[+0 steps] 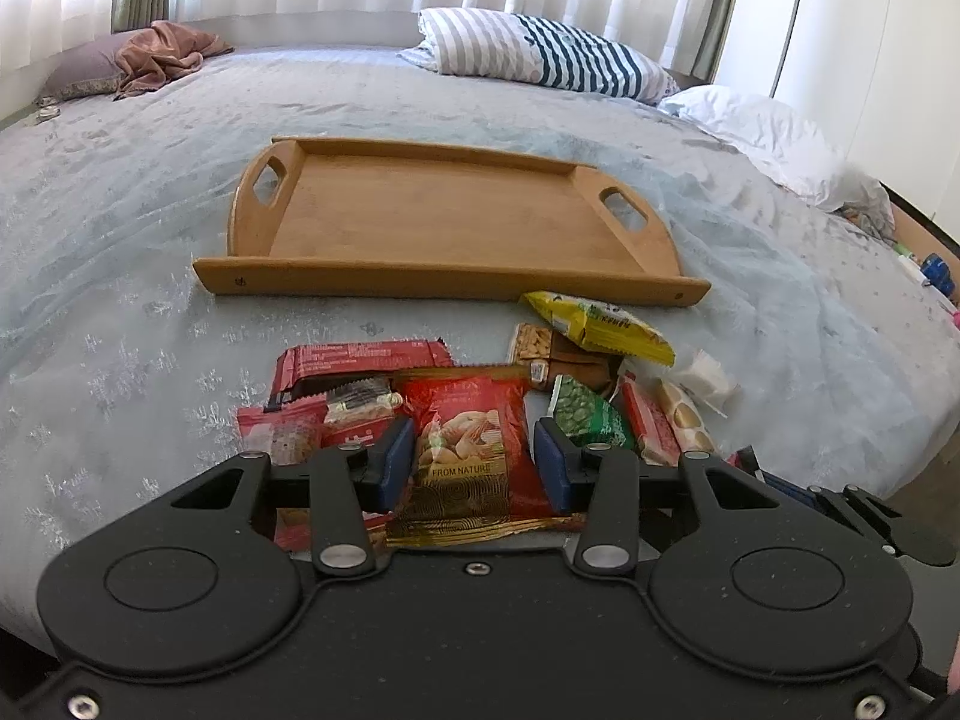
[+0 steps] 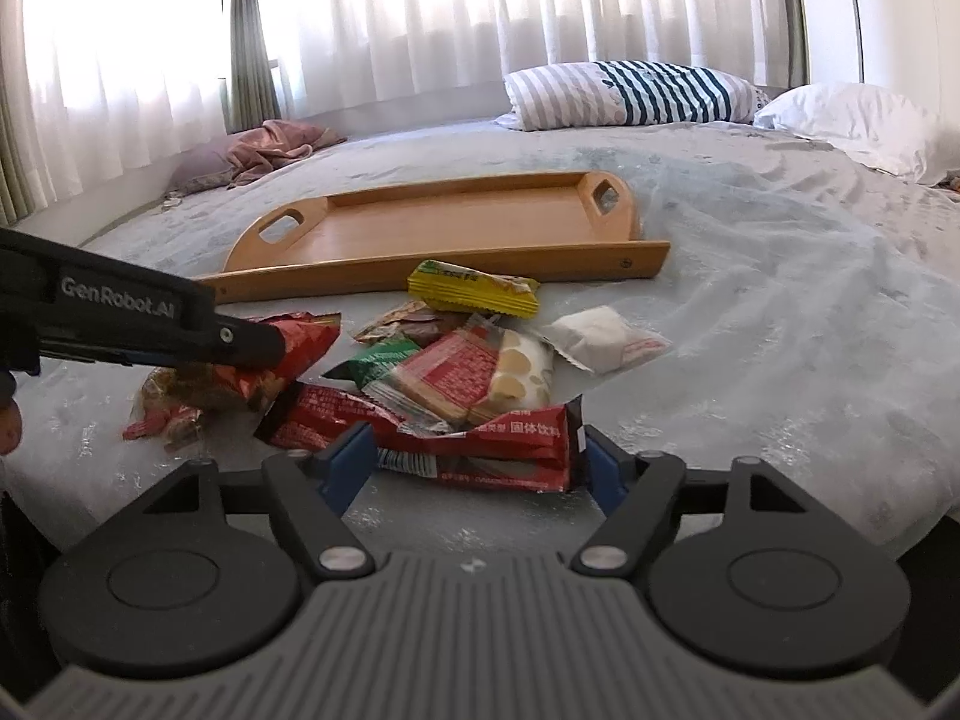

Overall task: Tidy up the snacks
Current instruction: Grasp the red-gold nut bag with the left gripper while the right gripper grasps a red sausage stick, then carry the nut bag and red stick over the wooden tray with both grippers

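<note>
1. A wide bed under a pale grey-blue patterned bedspread (image 1: 180,192) fills the scene.
2. Sheer white curtains (image 2: 420,18) along the far wall glow with daylight, with green drapes (image 2: 249,36) between them.
3. A blue-and-grey striped pillow (image 1: 540,51) lies far right, beside a plain white pillow (image 2: 852,120).
4. A crumpled dusty-pink cloth (image 1: 165,54) rests far left.

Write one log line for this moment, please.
left tongs: around nut bag | right tongs: open over red packet | tray: no snacks
</note>
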`<state>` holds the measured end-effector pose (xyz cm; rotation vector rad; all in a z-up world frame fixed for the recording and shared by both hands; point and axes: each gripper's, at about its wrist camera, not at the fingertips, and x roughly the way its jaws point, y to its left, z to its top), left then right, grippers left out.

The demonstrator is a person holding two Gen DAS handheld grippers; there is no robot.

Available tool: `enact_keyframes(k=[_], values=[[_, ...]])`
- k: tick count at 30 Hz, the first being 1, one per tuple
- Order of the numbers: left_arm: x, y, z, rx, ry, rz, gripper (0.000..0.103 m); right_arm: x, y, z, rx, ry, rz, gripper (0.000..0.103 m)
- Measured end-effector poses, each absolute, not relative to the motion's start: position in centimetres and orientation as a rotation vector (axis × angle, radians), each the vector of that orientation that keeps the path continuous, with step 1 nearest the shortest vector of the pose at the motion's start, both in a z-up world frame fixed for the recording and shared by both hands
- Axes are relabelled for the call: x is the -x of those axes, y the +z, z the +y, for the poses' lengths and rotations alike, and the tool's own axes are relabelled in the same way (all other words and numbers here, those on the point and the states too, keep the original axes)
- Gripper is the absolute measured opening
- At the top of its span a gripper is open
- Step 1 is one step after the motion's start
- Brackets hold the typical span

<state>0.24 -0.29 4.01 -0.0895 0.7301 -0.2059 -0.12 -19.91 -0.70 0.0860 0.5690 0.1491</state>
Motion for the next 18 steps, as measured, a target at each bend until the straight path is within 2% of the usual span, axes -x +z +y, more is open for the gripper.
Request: enact_keyframes(k=[2,5,12,15,17,18], values=[[-0.3,3.8,-0.4,0.087,-0.209,0.737,0.043,0.3,-0.6,-19.8,-0.083,0.149,0.565,0.063],[-0.5,3.4,-0.5,0.089,-0.212,0.747,0.044,0.6,-0.5,-20.0,-0.098,0.152,0.563,0.058],[-1.0,3.1,-0.9,0.070,-0.216,0.740,0.053,1.4,0.0,-20.8,-0.113,0.139,0.558,0.054],[-1.4,2.8,-1.0,0.077,-0.225,0.755,0.053,1.8,0.2,-21.0,-0.109,0.133,0.548,0.053],[-1.7,2.4,-1.0,0.094,-0.238,0.779,0.044,2.1,0.5,-21.3,-0.109,0.127,0.540,0.053],[-1.8,2.2,-1.1,0.100,-0.242,0.790,0.044,2.2,0.6,-21.4,-0.111,0.124,0.535,0.053]])
